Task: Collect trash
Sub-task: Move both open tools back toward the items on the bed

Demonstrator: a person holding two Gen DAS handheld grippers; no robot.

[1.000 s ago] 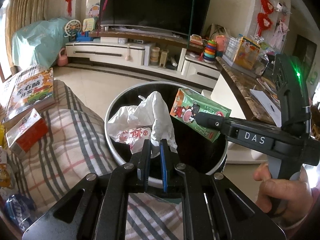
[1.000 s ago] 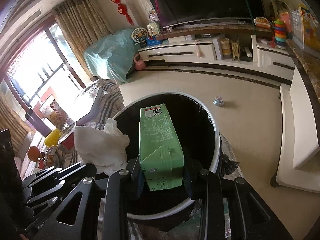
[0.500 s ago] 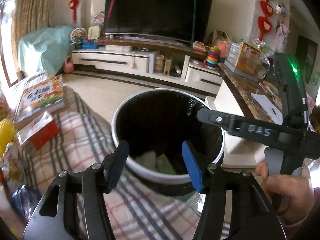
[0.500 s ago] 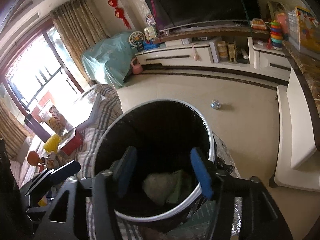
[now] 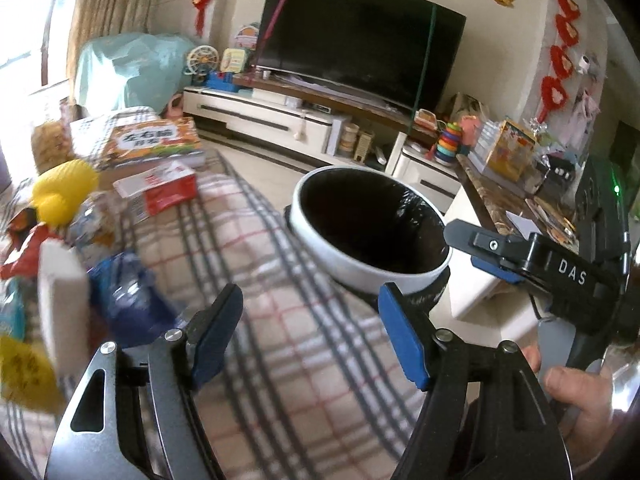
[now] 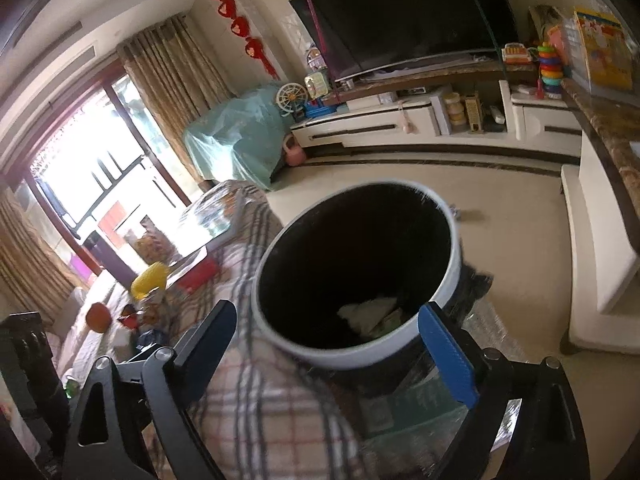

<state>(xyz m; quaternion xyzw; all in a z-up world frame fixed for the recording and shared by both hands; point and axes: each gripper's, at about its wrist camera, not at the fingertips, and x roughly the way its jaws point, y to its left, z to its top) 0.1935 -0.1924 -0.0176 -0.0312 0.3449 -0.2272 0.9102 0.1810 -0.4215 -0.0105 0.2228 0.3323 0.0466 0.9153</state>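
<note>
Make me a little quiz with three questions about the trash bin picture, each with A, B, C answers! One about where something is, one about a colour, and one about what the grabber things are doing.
1. Where is the crumpled white trash?
A. On the floor by the television
B. At the bottom of the bin
C. On the checked cloth

2. What colour is the rim of the bin?
A. White
B. Red
C. Yellow

3. What is in the jaws of the right gripper?
A. A green carton
B. A white bag
C. Nothing

Answers:
1. B, the right wrist view shows the pale crumpled piece lying deep inside the black-lined bin.
2. A, a white ring runs around the black liner in both views.
3. C, its jaws are opening wide and only the bin shows past them. The left gripper is the same, opening with nothing between its jaws, over the checked cloth.
</note>
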